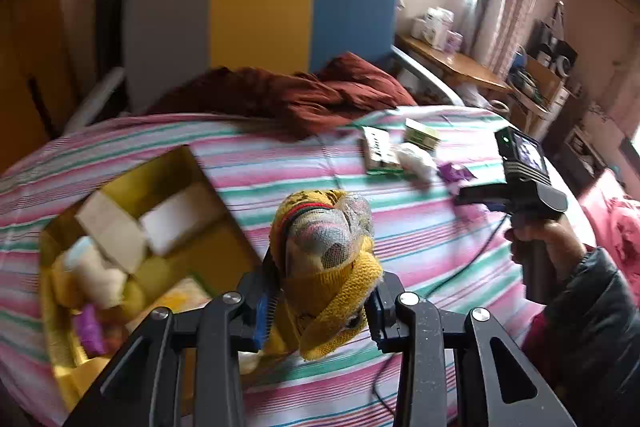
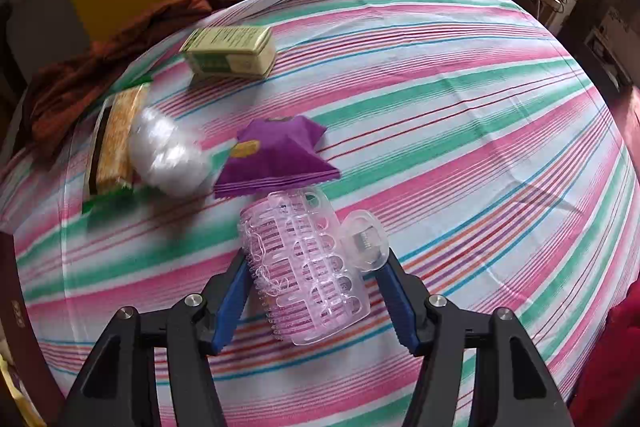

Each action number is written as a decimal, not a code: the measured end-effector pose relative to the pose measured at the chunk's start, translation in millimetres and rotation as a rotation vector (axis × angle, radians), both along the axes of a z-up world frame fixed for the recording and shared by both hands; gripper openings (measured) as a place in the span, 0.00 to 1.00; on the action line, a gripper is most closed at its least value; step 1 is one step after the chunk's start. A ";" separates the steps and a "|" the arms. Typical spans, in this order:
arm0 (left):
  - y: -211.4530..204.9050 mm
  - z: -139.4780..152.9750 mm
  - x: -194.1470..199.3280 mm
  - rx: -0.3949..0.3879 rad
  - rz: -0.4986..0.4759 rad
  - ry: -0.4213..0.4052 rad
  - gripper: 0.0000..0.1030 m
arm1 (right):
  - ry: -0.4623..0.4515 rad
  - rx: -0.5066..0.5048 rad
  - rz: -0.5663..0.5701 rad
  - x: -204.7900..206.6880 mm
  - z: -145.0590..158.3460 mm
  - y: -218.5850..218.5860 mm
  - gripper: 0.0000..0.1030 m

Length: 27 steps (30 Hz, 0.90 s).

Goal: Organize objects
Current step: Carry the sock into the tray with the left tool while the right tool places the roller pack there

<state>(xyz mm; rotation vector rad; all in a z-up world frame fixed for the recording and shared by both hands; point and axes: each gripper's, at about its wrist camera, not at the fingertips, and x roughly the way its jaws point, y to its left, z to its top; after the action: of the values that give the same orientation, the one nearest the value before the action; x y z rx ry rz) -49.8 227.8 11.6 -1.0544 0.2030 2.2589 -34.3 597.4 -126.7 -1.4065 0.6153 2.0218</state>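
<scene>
Left wrist view. The left gripper (image 1: 324,301) is clamped on a yellow knit bundle (image 1: 326,259) with a mesh-wrapped end; the bundle's long axis runs forward and upward from the jaws, the meshed end farthest from the camera. It hangs above the striped sheet (image 1: 420,227), just right of a yellow box (image 1: 132,223). The box lies open on the sheet, holding white cartons, a pale roll and a purple item, all blurred. Farther back lie a maroon blanket (image 1: 304,95) and a small cluster of packets. At right, a hand (image 1: 548,247) holds the right gripper's handle; its jaws are hidden here.

Right wrist view. The right gripper (image 2: 316,291) stands half open around a pink hair roller (image 2: 308,267), which lies on the sheet (image 2: 460,131) with its long axis pointing away from the camera, slightly leftward. The left pad sits against the roller's bristles; the right pad stands clear of it. A clear clip (image 2: 364,241) rests at the roller's right shoulder. A purple sachet (image 2: 276,155) touches the roller's far end. Beyond, leftward, lie a clear bag (image 2: 168,155), a snack pack (image 2: 116,139) and a green carton (image 2: 230,53).
</scene>
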 end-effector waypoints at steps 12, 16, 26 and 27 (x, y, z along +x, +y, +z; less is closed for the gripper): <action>-84.5 1.9 7.8 -0.024 0.164 0.126 0.37 | -0.051 0.013 0.153 -2.9 0.9 -58.0 0.60; -103.7 -4.0 4.9 -0.011 0.200 0.106 0.37 | -0.038 0.011 0.218 -2.5 2.2 -80.3 0.60; -111.8 -17.1 4.5 -0.005 0.225 0.076 0.37 | 0.017 0.042 0.395 -3.9 2.1 -146.2 0.59; -112.0 -17.9 4.7 -0.004 0.226 0.075 0.37 | 0.025 0.052 0.420 -4.2 2.5 -153.3 0.59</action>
<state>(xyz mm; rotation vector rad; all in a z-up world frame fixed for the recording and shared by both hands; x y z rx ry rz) -45.1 115.8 -6.3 -1.0408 0.1251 2.5032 -38.5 444.2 -124.1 -1.5820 0.2895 2.3593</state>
